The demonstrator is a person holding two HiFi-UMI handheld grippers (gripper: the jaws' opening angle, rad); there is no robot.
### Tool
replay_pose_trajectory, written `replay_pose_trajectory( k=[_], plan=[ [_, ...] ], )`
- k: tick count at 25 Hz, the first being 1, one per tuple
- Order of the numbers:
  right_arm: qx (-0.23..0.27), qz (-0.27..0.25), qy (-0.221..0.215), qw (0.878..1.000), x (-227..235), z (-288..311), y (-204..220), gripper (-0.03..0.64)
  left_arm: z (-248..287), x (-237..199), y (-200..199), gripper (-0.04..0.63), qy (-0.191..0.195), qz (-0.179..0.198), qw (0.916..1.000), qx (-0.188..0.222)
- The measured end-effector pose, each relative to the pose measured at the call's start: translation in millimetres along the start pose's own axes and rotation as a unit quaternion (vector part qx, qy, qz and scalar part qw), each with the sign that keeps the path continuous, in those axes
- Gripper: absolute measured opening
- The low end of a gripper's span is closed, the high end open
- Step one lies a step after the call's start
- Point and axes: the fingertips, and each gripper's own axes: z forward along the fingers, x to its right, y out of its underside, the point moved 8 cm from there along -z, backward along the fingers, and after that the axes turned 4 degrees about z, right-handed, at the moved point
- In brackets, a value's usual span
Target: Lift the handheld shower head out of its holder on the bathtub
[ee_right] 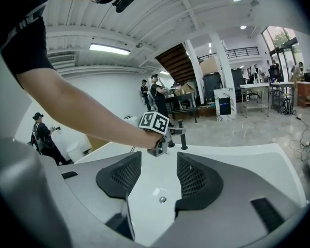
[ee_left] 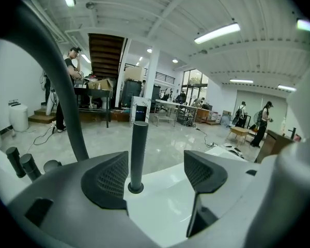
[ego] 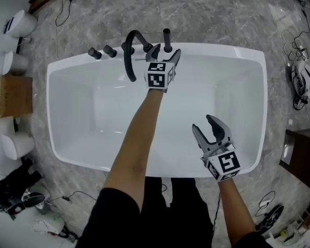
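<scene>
We see the handheld shower head [ego: 167,39] as a plain dark grey cylinder, slim and smooth, standing upright in a small round holder [ee_left: 135,188] set into the far rim of the white bathtub [ego: 217,49]. In the left gripper view its flat top rises well above the pads. The left gripper [ego: 166,53] sits at that rim with its jaws spread. The shower head [ee_left: 139,154] stands in the gap between them, just beside the left-hand pad [ee_left: 109,179], and we see no pad pressing on it. The right gripper [ego: 203,125] hangs over the near right part of the basin, well apart from the left one. Its jaws are also spread, with nothing between them but the white tub floor and the drain [ee_right: 163,199]. On the rim, the side of the shower head toward the curved black spout [ego: 129,53] is crowded, and two short knobs [ego: 102,51] stand further along. On the other side we find the rim bare all the way to the corner. Above the shower head the space is open, and beyond the rim lies grey marbled floor [ego: 212,14].
</scene>
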Motion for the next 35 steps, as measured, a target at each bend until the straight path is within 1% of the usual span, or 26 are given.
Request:
replay_pose_trajectory(
  k=[1, 6, 10, 14, 20, 22, 25, 27, 31, 32, 33, 34, 35],
  plan=[
    [0.000, 0.005, -0.002, 1.000, 2, 0, 3, 0.206, 3, 1, 3, 0.311, 0.002, 0.005, 1.0000, -0.005],
    [0.005, 0.021, -0.001, 1.000, 11, 0, 12, 0.206, 21, 1, 15, 0.311, 0.019, 0.043, 0.9986, -0.023],
    [-0.001, 0.027, 0.002, 1.000, 19, 5, 20, 0.206, 37, -10, 9, 0.313, 0.017, 0.054, 0.9980, -0.028],
    [-0.004, 0.032, 0.004, 0.999, 27, 8, 25, 0.206, 55, -11, 10, 0.313, 0.016, 0.073, 0.9964, -0.041],
    [-0.018, 0.036, 0.006, 0.999, 33, 1, 40, 0.206, 72, -15, 17, 0.313, 0.000, 0.055, 0.9972, -0.050],
    [-0.021, 0.041, 0.007, 0.999, 34, -4, 44, 0.206, 74, -14, 17, 0.313, 0.001, 0.053, 0.9972, -0.053],
    [-0.024, 0.040, 0.004, 0.999, 31, -4, 45, 0.206, 78, -13, 16, 0.311, 0.015, 0.060, 0.9966, -0.054],
    [-0.024, 0.035, 0.000, 0.999, 28, -1, 45, 0.206, 80, -17, 15, 0.311, 0.017, 0.064, 0.9963, -0.055],
    [-0.022, 0.037, 0.007, 0.999, 28, 6, 40, 0.206, 87, -19, 20, 0.311, 0.021, 0.080, 0.9937, -0.075],
    [-0.019, 0.040, 0.008, 0.999, 28, 8, 37, 0.206, 87, -20, 21, 0.304, 0.017, 0.082, 0.9937, -0.074],
    [-0.015, 0.043, 0.008, 0.999, 26, 10, 34, 0.206, 86, -23, 21, 0.263, 0.009, 0.079, 0.9943, -0.071],
    [-0.012, 0.046, 0.008, 0.999, 25, 12, 33, 0.206, 84, -26, 22, 0.194, 0.001, 0.075, 0.9949, -0.067],
    [-0.010, 0.048, 0.007, 0.999, 23, 14, 32, 0.206, 83, -30, 23, 0.157, -0.005, 0.071, 0.9953, -0.066]
  ],
)
